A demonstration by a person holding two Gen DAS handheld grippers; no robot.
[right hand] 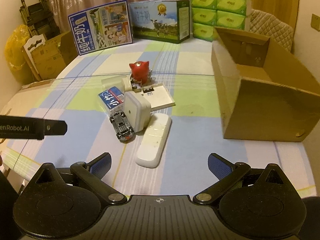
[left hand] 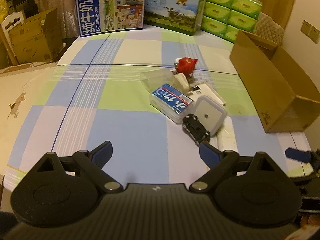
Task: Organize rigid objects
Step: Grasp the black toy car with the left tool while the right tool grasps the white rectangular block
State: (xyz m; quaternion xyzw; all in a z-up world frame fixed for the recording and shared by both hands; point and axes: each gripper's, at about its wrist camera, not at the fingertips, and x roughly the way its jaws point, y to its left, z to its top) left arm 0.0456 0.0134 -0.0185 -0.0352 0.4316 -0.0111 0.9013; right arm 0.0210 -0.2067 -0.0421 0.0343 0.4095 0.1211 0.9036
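Open cloth on the near and left sides; a tight cluster mid-surface and a box on the right.

Bare checked surface [right hand: 60,92] is seen left of the cluster and just ahead of both tongs. The middle is blocked by touching items: a toy car [right hand: 121,127] on its roof, a white square adapter [right hand: 137,111], a white remote [right hand: 154,142], a blue-labelled pack [right hand: 111,99], a flat white box [right hand: 160,98] and a red figure [right hand: 139,72]. A strip of cloth is left between these and the open cardboard box [right hand: 260,108]. The far edge is walled by milk cartons [right hand: 160,23] and tissue packs [right hand: 218,14].
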